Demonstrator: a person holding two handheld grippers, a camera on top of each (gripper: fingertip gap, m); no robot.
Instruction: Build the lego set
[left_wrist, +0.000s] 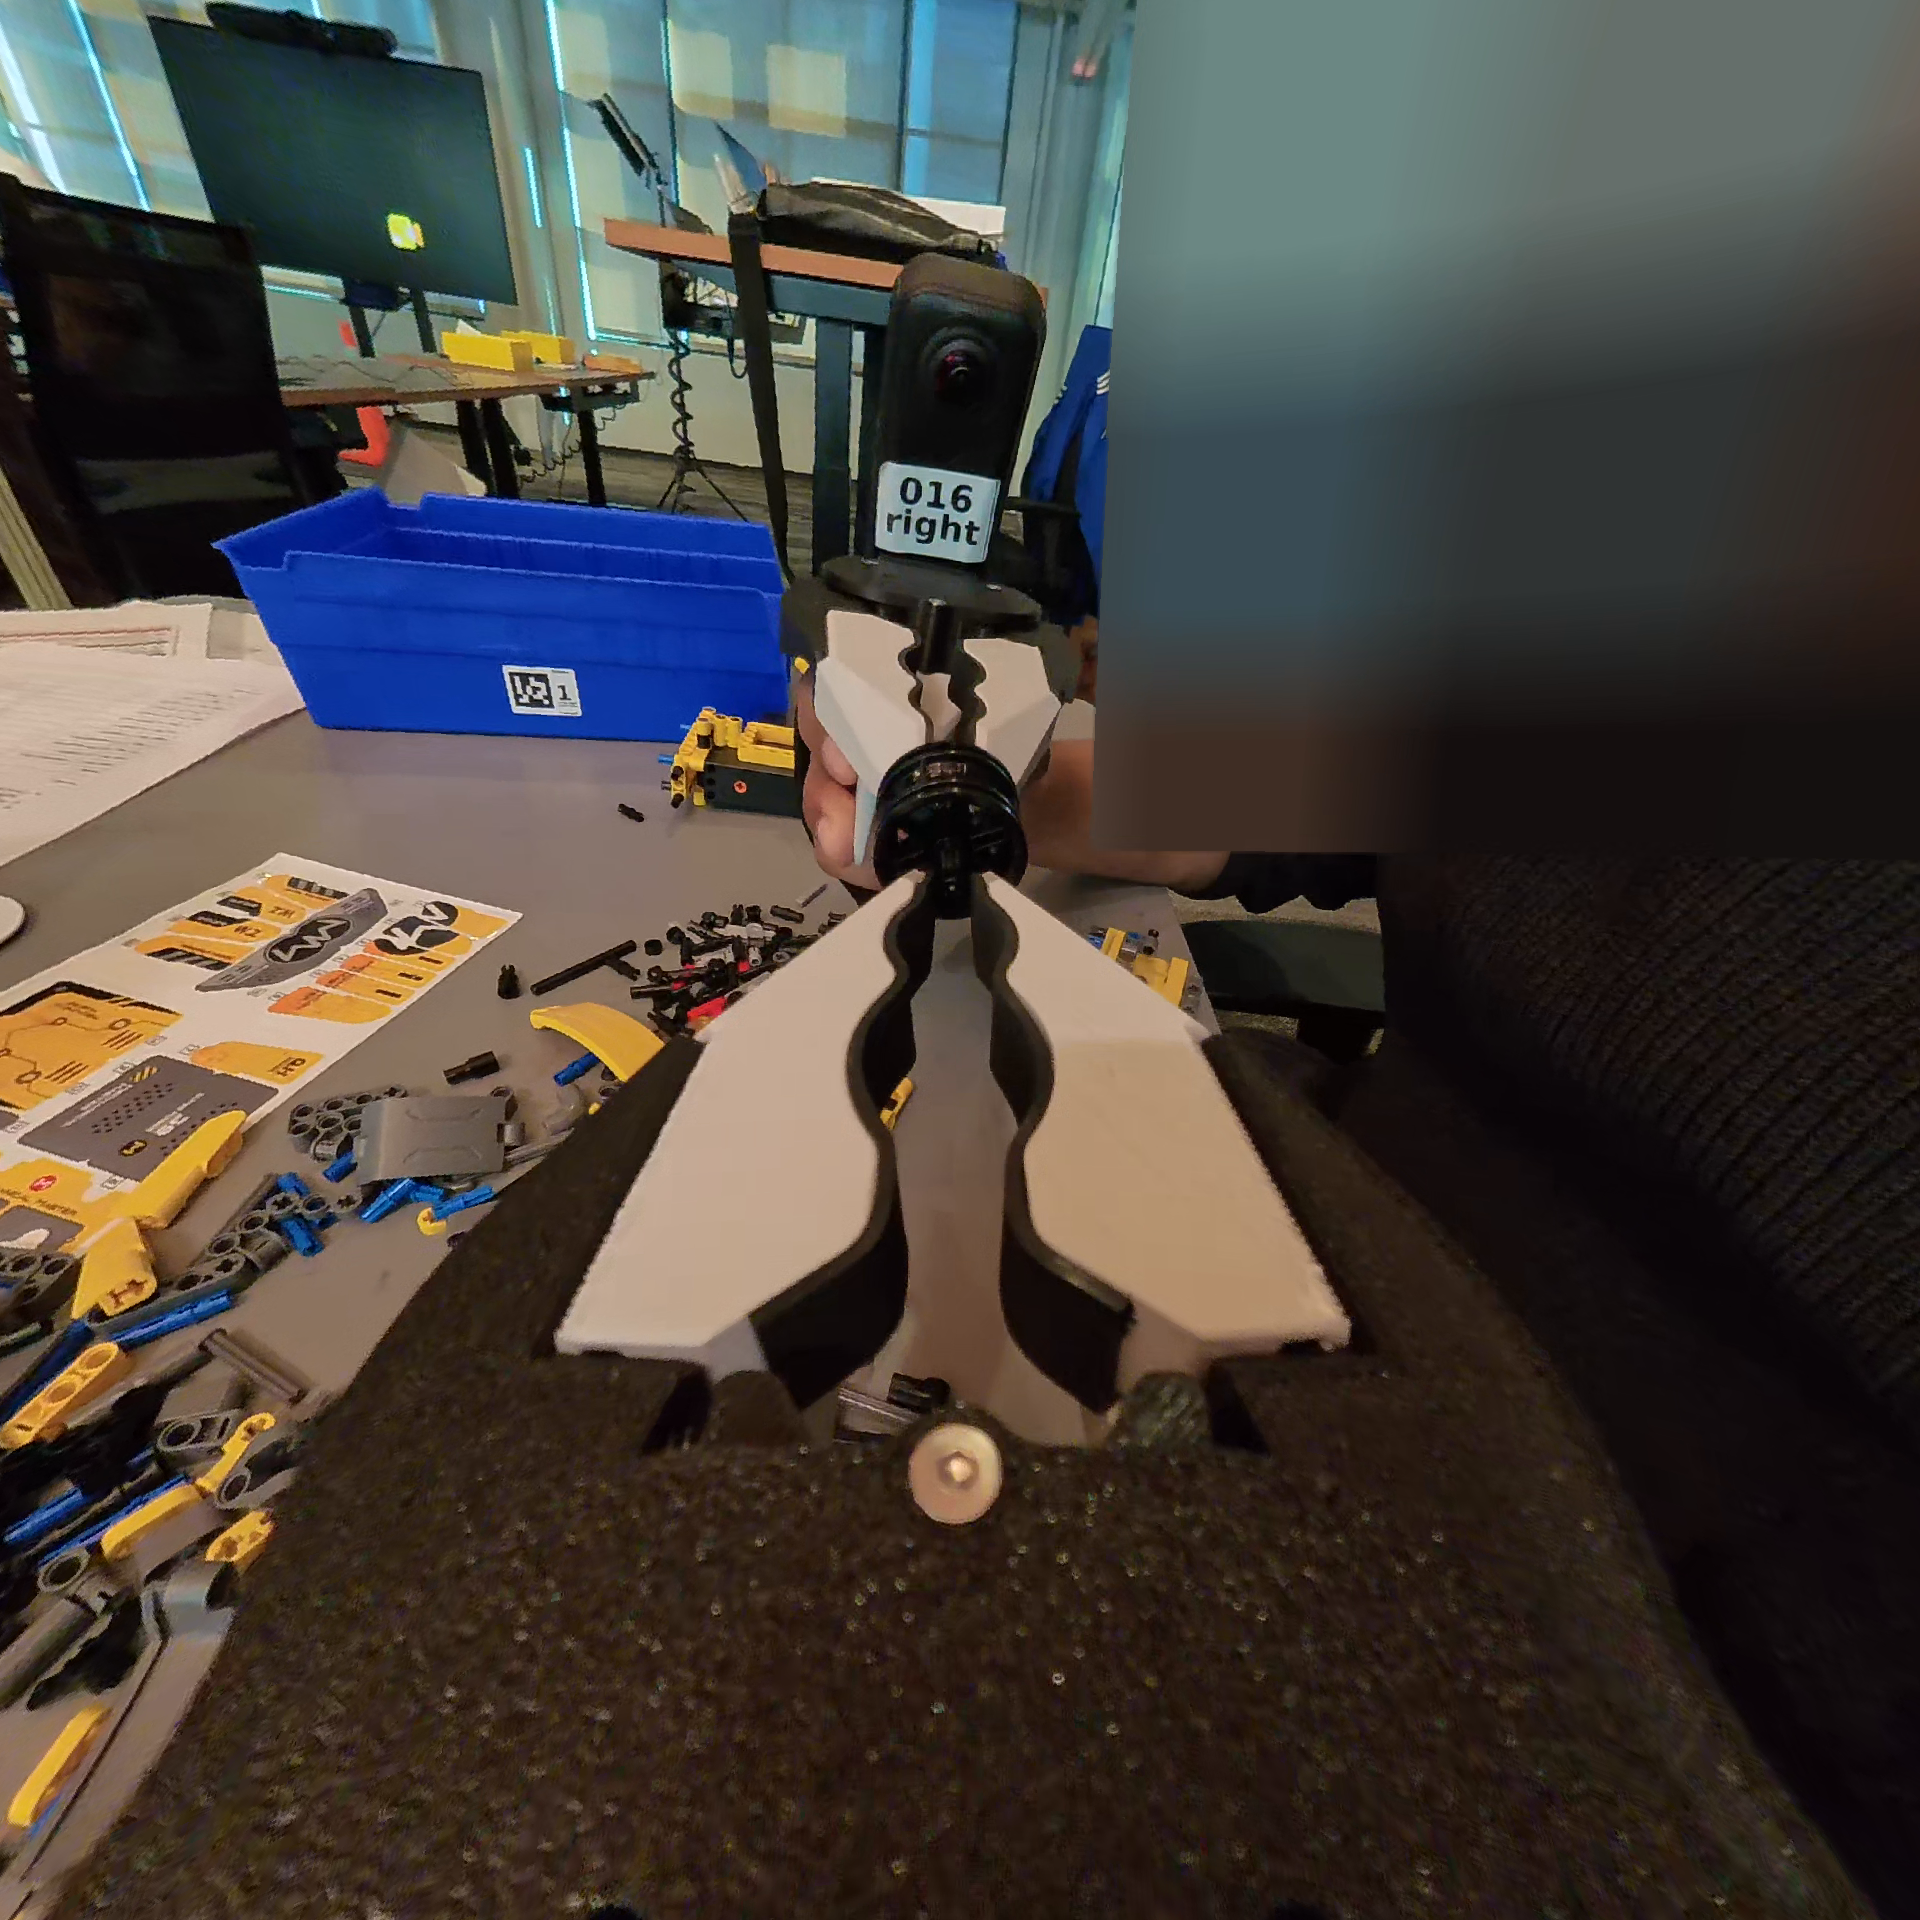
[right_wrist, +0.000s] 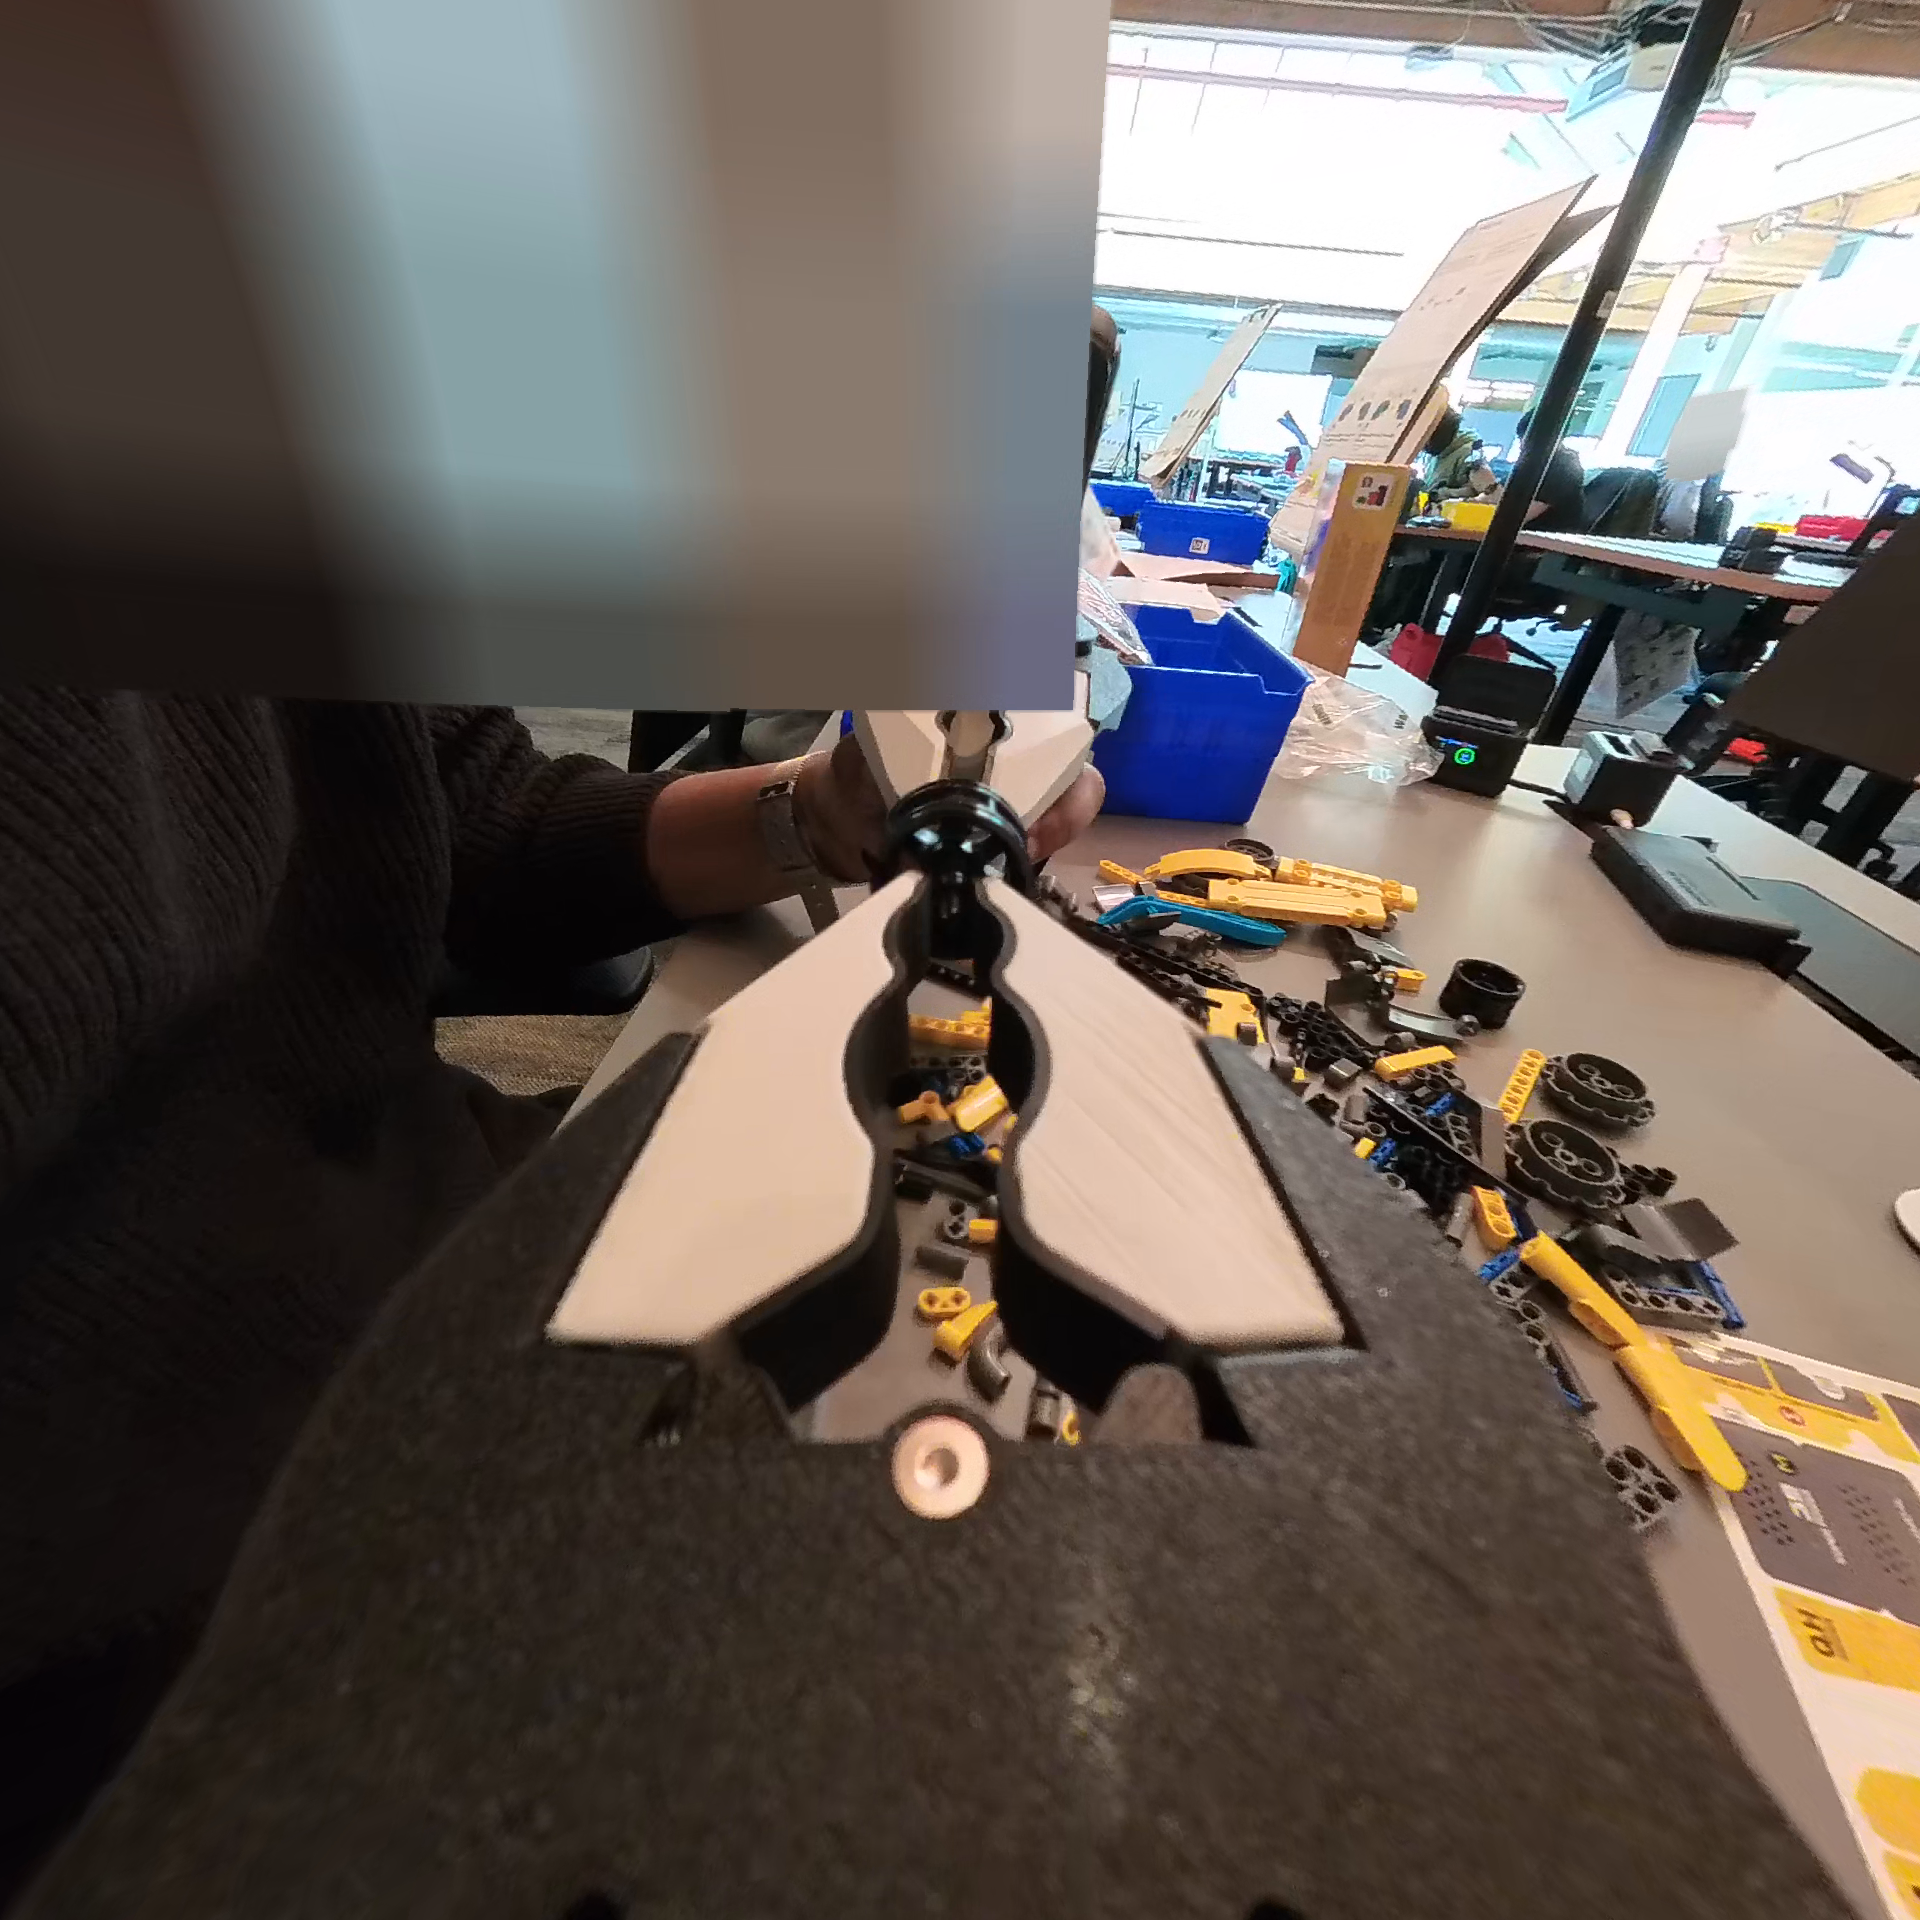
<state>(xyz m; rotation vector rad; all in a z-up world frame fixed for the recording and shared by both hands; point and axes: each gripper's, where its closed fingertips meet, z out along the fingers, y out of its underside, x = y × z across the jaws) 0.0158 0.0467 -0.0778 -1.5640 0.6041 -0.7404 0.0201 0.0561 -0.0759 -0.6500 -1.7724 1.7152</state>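
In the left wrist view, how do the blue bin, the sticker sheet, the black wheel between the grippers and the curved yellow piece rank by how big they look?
Largest to smallest as they look:
1. blue bin
2. sticker sheet, close to the bin in spread; it lies nearer the camera, so their order is unsure
3. black wheel
4. curved yellow piece, much like the wheel in apparent size, so unsure

Seen from just behind the left gripper (left_wrist: 948, 894), looking forward along its white fingers (left_wrist: 748, 1153), raised a little over the grey counter (left_wrist: 436, 800). Facing head-on, close beyond the tips, the right gripper (left_wrist: 943, 717) with its own camera (left_wrist: 961, 364) staring back. Seen likewise from behind the right gripper (right_wrist: 951, 894), aimed the opposite way, straight at the left gripper (right_wrist: 971, 753). Shared by both views: a black wheel (left_wrist: 948, 805) (right_wrist: 951, 826) at the tips between the two, very near each lens, and loose yellow, black and blue parts (right_wrist: 1392, 1081) on the counter below.
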